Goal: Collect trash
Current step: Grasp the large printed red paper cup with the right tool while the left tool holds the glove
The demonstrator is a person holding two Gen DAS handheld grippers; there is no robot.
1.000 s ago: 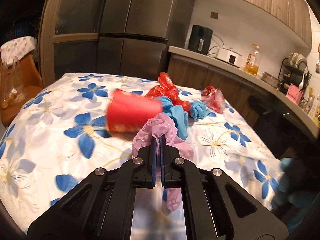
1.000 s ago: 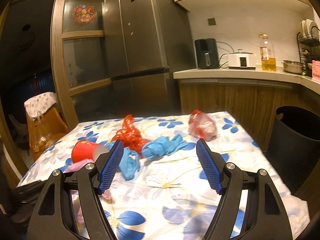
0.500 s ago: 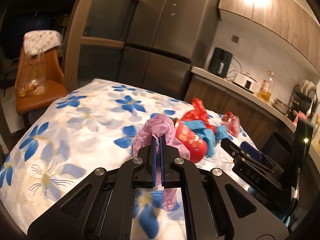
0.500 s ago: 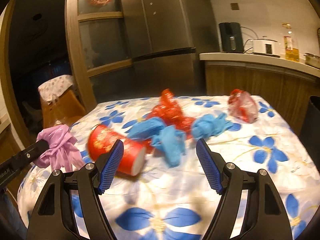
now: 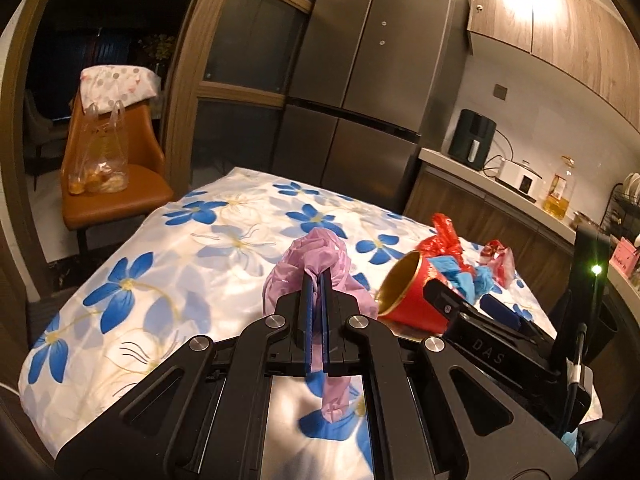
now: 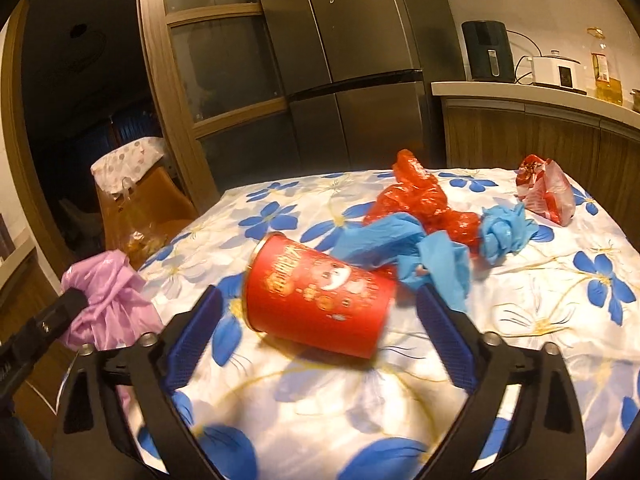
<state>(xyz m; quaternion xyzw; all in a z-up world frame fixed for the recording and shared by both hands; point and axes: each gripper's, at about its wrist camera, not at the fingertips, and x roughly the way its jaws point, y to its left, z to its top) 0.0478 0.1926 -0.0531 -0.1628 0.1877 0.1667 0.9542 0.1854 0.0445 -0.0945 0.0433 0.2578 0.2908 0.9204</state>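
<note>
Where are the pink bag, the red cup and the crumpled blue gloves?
pink bag (image 5: pixel 316 256): left wrist view, bunched top above the shut left tongs.
red cup (image 6: pixel 320 304): right wrist view, printed side wall.
blue gloves (image 6: pixel 440 258): right wrist view, middle fold.

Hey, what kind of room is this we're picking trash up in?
Most likely a home kitchen with a dining table: a tall steel fridge, a counter with small appliances and an oil bottle, and a table under a floral cloth.
</note>
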